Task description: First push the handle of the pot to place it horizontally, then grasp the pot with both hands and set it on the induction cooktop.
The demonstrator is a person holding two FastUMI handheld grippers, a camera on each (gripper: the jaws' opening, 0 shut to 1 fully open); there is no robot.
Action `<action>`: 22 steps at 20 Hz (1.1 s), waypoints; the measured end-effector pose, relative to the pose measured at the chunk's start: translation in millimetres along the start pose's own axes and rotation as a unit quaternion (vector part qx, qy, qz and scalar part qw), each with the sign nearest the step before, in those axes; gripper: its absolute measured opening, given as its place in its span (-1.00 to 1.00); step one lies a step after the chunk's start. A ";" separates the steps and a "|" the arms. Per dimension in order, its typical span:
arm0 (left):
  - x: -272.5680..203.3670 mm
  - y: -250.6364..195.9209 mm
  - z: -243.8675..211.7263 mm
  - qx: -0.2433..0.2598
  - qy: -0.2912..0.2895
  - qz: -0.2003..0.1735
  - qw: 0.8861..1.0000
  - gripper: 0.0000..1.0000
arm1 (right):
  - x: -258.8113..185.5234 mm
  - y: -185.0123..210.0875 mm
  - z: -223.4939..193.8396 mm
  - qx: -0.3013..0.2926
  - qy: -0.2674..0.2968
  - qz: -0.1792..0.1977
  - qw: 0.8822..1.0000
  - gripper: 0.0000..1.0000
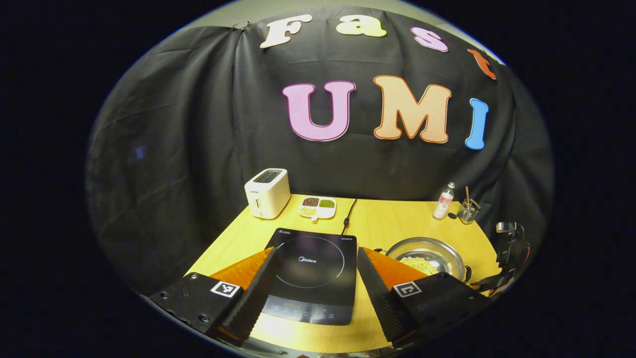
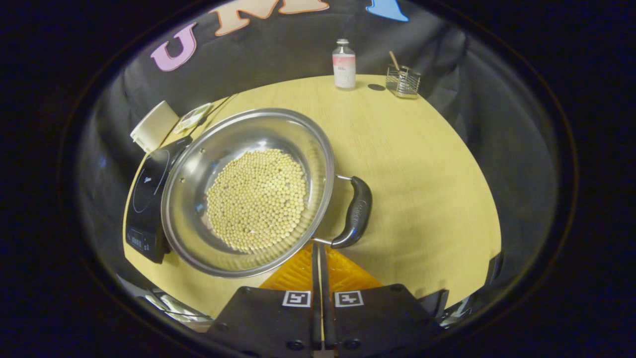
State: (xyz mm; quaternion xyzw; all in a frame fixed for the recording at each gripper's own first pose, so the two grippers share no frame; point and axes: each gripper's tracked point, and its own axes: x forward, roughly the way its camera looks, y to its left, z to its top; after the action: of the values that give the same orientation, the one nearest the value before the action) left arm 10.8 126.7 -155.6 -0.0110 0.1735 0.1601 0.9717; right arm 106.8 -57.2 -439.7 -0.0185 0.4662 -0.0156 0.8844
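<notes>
My right gripper [image 2: 318,256] has its fingers pressed together, tips just below the pot [image 2: 248,191] handle [image 2: 355,213], ready to push. My left gripper [image 1: 315,278] waits, fingers wide, framing the induction cooktop [image 1: 313,273].

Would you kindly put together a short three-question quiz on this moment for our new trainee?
1. True or false: the pot already stands on the induction cooktop.
2. Multiple choice: how do the two grippers stand? A) left gripper open, right gripper shut with nothing between its fingers; B) both open; C) left shut, right open.
3. Fill in: the pot holds a layer of small pale ____.

Key
1. False: it stands on the table, beside the cooktop.
2. A.
3. Beans, or something like them; its black handle points toward the right gripper's side.
</notes>
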 end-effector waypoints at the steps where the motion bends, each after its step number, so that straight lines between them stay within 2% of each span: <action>1: 0.0 -0.7 -1.6 -0.001 0.003 0.002 1.000 0.92 | 1.1 -1.9 2.6 0.001 0.000 0.000 1.000 -0.92; 2: 0.6 -2.0 -2.5 -0.003 0.005 0.004 1.000 0.92 | 3.4 -4.0 5.0 0.001 0.000 0.001 1.000 -1.00; 5: 2.7 -8.3 -4.5 -0.007 0.008 0.009 1.000 0.92 | 7.1 -10.1 13.6 0.003 0.000 0.005 1.000 -1.00; 6: 3.8 -10.6 -5.0 -0.008 0.009 0.011 1.000 0.94 | 8.6 -11.6 15.7 0.005 0.000 0.007 1.000 -0.92; 8: 5.1 -13.4 -7.3 -0.008 0.012 0.015 1.000 0.93 | 12.2 -14.7 22.5 0.002 -0.001 0.009 1.000 -0.93; 9: 5.6 -15.6 -7.9 -0.008 0.013 0.016 1.000 0.92 | 14.2 -15.8 26.6 -0.001 -0.002 0.009 1.000 -1.00; 15: 8.4 -23.7 -8.4 -0.007 0.016 0.028 0.999 0.92 | 21.0 -23.3 42.8 -0.016 -0.004 0.014 1.000 -1.00; 17: 9.1 -27.3 -7.8 -0.007 0.017 0.028 0.999 0.92 | 21.3 -23.0 42.2 -0.017 -0.001 0.018 1.000 -1.00; 18: 9.1 -29.6 -7.0 -0.007 0.016 0.027 0.999 0.92 | 21.6 -22.7 40.2 -0.023 0.000 0.020 1.000 -0.93; 19: 8.4 -32.0 -7.4 -0.007 0.016 0.024 1.000 0.92 | 21.4 -23.0 39.4 -0.031 0.000 0.021 0.999 -1.00; 20: 8.3 -33.7 -6.4 -0.006 0.016 0.022 1.000 0.92 | 20.9 -22.3 37.9 -0.038 0.000 0.021 0.999 -0.93; 21: 7.3 -35.3 -6.6 -0.004 0.015 0.019 1.000 0.92 | 20.7 -22.5 36.2 -0.045 0.001 0.021 0.999 -1.00; 22: 6.9 -36.4 -6.1 -0.003 0.014 0.016 1.000 0.92 | 21.9 -23.3 31.3 -0.054 0.003 0.018 0.998 -0.91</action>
State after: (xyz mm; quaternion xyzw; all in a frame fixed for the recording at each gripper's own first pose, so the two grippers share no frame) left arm 26.4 93.9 -165.0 -0.0134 0.1873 0.1761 0.9663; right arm 144.8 -80.9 -438.9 -0.0581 0.4692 0.0253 0.8808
